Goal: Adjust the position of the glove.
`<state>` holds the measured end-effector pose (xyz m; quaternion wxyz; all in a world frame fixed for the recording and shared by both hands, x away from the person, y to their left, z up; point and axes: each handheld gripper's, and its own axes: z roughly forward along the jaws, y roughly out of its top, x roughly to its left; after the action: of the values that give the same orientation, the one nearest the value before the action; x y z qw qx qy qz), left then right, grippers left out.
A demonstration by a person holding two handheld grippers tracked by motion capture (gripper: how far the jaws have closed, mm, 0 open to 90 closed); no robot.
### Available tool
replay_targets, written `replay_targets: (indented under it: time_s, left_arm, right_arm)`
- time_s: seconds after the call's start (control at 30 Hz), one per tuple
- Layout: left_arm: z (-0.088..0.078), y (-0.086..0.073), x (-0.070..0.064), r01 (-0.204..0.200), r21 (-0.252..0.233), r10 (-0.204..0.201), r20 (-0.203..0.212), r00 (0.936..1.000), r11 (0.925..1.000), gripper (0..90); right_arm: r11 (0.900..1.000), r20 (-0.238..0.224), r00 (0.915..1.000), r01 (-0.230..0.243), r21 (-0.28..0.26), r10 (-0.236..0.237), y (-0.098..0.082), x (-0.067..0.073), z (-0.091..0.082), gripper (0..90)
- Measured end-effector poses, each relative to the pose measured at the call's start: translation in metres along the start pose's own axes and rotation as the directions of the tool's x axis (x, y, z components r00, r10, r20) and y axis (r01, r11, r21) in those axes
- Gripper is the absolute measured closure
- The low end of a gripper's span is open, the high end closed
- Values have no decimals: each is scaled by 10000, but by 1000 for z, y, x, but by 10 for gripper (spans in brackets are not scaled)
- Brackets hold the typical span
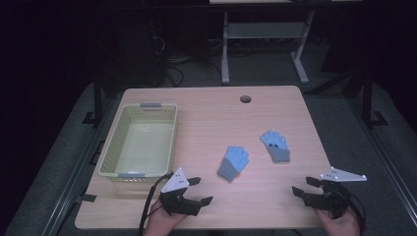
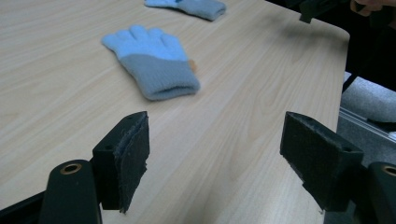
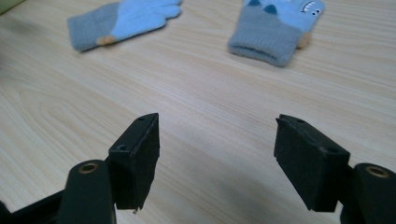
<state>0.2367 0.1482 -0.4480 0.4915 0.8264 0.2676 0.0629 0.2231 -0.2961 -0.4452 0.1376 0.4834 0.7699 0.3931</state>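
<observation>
- Sitting left of the gloves, the basket (image 1: 140, 140) rests on the worktop (image 1: 206, 118).
- Left claw (image 1: 200, 191) gapes wide, empty, near the plain glove (image 1: 233, 162).
- Patterned glove (image 1: 275, 146) lies right of it.
- Right claw (image 1: 304, 187) gapes wide, empty.

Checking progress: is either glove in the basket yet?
No, both the left glove and the right glove lie on the table, beside the basket.
</observation>
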Motion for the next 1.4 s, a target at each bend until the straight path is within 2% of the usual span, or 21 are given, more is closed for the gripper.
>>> replay_targets:
  time_s: [0.17,0.23,0.4,0.5,0.57,0.6,0.67,0.87,0.93,1.0,1.07,1.23,1.27,1.4]
  left_arm:
    - [2,-3,1,113,39,-113,32,9999,9999,236]
    - [-1,-4,3,-277,184,281,-257,9993,9994,235]
    - [-7,-5,5,-272,50,274,-363,9990,9996,232]
    - [-8,-5,3,-253,0,253,-323,9992,9997,232]
    - [-8,-5,3,-229,-46,228,-325,9992,9997,232]
    - [-8,-4,3,-175,-109,173,-218,9996,9998,232]
    - [-8,-3,4,-261,-92,259,-276,9993,9996,232]
    - [-7,-2,7,-194,-51,194,-147,9997,9998,231]
    - [-6,-1,7,-180,-89,179,-109,9998,9998,231]
    - [-6,-1,7,-197,-75,196,-90,9998,9998,232]
    - [-5,-1,7,-235,-66,234,-40,9997,9997,231]
    - [-3,0,6,-236,-97,237,89,9997,9997,231]
    - [-2,0,6,-205,-117,206,140,9997,9997,231]
    - [0,0,5,-262,-72,263,179,9995,9996,231]
  right_arm:
    - [9998,-85,9998,156,96,-156,0,3,3,307]
    - [9995,-84,9995,294,122,-293,1,5,2,303]
    - [9978,-245,9976,653,-66,-654,6,11,0,294]
    - [9962,-576,9945,875,-48,-877,12,13,4,258]
    - [9959,-568,9942,909,-14,-908,14,14,5,257]
    - [9954,-716,9928,959,8,-956,20,15,7,245]
    - [9946,-734,9920,1033,42,-1027,24,15,8,245]
    - [9942,-851,9908,1067,122,-1053,38,9,8,248]
    - [9926,-763,9901,1198,205,-1180,49,7,5,254]
    - [9912,-744,9887,1313,154,-1298,52,6,5,257]
    - [9883,-736,9859,1515,148,-1500,65,2,6,258]
    - [9877,-788,9853,1539,277,-1514,79,-4,11,257]
    - [9844,-790,9834,1677,539,-1633,84,-6,17,257]
    - [9781,-648,9813,1867,920,-1812,95,-11,27,268]
